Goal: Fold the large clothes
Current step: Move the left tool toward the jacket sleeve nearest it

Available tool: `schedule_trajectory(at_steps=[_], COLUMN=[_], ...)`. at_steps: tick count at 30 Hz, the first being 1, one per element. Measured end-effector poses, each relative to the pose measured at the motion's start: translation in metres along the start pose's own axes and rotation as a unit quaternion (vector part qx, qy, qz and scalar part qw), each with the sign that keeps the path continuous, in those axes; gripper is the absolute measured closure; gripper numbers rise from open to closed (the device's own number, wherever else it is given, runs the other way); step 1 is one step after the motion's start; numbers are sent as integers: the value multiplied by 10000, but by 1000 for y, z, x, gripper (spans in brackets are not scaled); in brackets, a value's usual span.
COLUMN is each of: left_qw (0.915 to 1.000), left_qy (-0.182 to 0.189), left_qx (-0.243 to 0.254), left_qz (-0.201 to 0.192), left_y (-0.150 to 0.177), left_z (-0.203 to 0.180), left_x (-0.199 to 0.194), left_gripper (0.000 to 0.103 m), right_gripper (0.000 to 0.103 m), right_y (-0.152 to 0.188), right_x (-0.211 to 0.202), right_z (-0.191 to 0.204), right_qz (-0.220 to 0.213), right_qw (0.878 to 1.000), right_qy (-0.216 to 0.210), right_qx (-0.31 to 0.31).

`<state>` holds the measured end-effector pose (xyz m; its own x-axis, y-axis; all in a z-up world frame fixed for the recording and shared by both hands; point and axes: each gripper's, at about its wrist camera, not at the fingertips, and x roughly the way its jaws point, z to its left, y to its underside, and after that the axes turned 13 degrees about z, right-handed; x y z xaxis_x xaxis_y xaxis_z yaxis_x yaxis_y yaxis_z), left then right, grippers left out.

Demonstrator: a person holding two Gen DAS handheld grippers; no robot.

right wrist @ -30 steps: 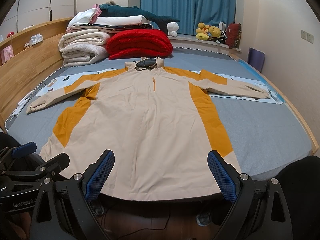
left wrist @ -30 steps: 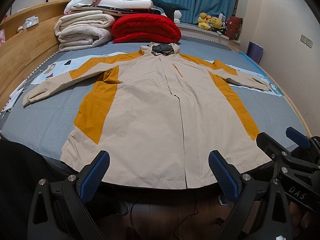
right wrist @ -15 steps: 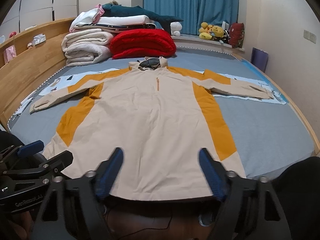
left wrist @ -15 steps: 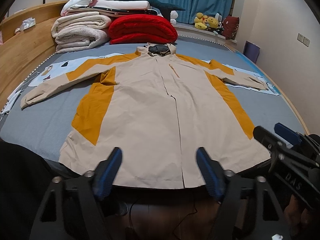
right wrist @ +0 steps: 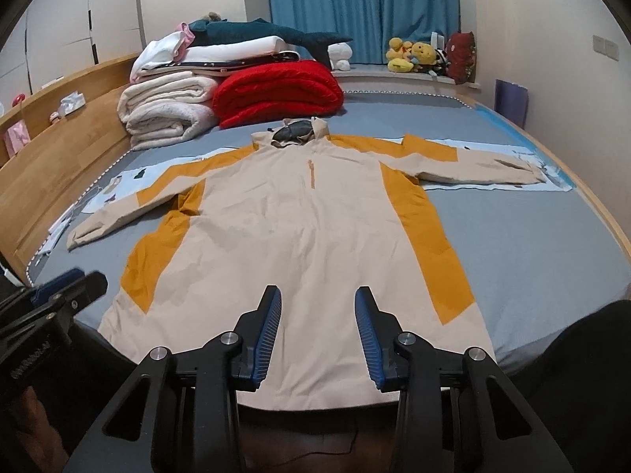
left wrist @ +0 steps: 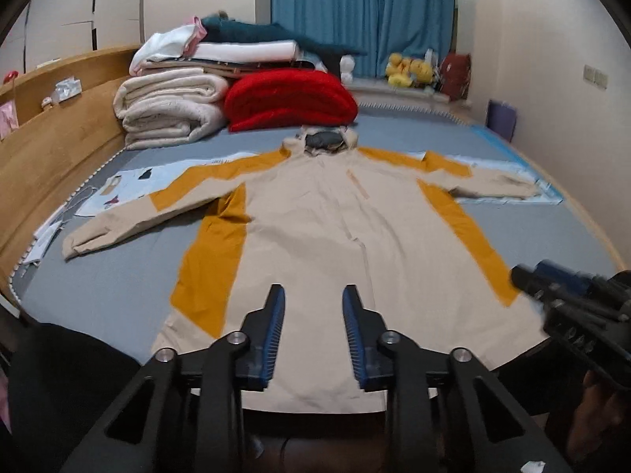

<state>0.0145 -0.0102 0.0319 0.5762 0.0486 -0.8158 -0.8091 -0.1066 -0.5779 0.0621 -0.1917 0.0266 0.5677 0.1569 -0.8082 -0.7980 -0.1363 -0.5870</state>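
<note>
A large beige and orange hooded jacket [left wrist: 335, 244] lies flat, front up, on the grey bed, both sleeves spread out; it also shows in the right wrist view [right wrist: 299, 236]. Its hem hangs at the near bed edge. My left gripper [left wrist: 313, 317] hovers above the hem near the middle, its blue pads partly apart and holding nothing. My right gripper [right wrist: 317, 321] hovers above the hem too, partly open and empty. Each gripper shows at the edge of the other's view.
Folded white blankets [left wrist: 169, 110] and a red quilt [left wrist: 288, 98] are stacked at the bed's far end. A wooden headboard [left wrist: 47, 149] runs along the left. Light blue papers [right wrist: 493, 185] lie under the sleeves. Plush toys [right wrist: 410, 55] sit by the curtain.
Both grippers' jaws have narrowed from wide open to partly open. Both views have lifted slightly, showing more of the far wall.
</note>
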Motion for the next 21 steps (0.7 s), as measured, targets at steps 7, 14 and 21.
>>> schedule_trajectory(at_steps=[7,14,21], left_qw=[9993,9959,9907], left_qy=[190,-73,-526], left_qx=[-115,-329,-627], left_qz=[-296,-841,-1090], left_y=[-54,-143,-220], left_z=[12,32,61], left_x=[3,18,57], left_gripper=[80,80,80], right_gripper=[63,62,42], right_y=[-42,-119,-209], right_x=[3,1,10], right_z=[-5,-6,-11], right_qz=[-215,-818,-1573], right_qw=[9997,9966,9871], right_qy=[39,-11,-308], right_qx=[-132,-103,54])
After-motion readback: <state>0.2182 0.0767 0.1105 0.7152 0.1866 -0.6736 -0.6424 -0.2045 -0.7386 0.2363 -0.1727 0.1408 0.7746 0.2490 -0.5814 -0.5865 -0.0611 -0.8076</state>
